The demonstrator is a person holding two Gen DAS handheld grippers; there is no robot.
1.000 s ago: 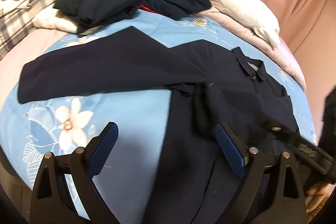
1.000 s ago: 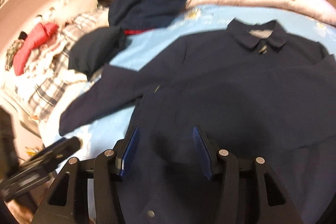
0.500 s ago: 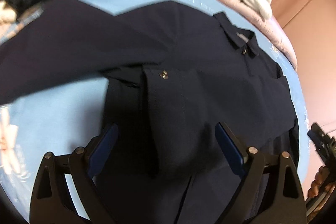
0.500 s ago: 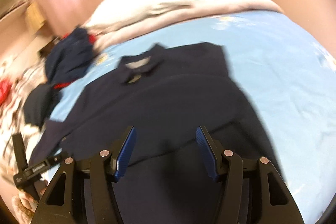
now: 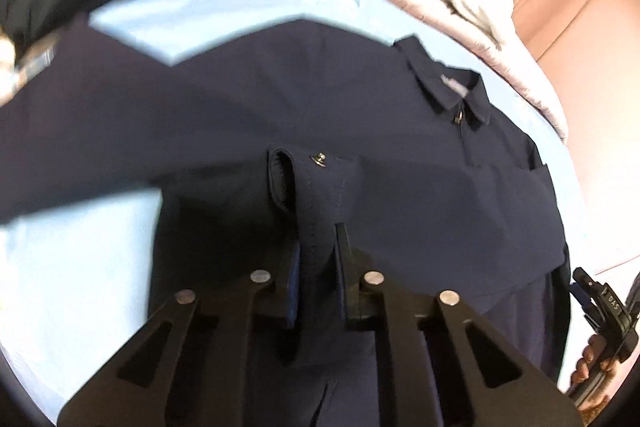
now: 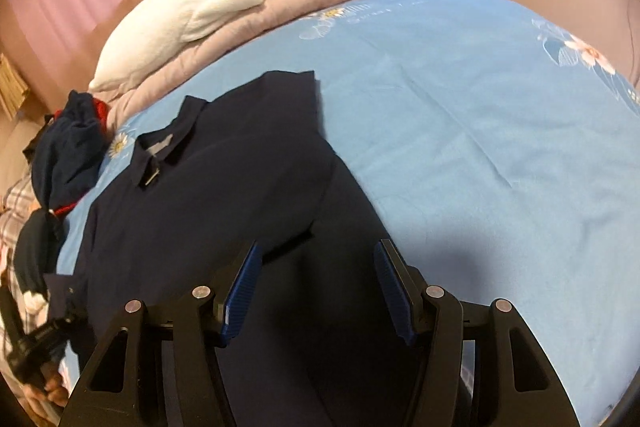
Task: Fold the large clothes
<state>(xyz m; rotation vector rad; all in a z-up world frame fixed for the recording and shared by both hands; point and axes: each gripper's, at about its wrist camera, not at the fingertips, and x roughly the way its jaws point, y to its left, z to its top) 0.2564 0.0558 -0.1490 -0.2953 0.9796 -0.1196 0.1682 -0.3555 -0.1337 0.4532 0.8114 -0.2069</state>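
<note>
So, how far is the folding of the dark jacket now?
Done: the navy jacket lies spread on the blue sheet, one sleeve already folded across its chest. In hand: the left gripper, its jaws just closed, pinches that sleeve's cuff; the right gripper hangs open above the hem. Left: the other sleeve, still outstretched, and folding the body.

Left gripper [image 5: 316,259], angled downward, has just closed its fingers [image 5: 343,251] on a fold of dark cloth; right gripper [image 6: 316,279], also angled down, stands half open, holding nothing.
</note>
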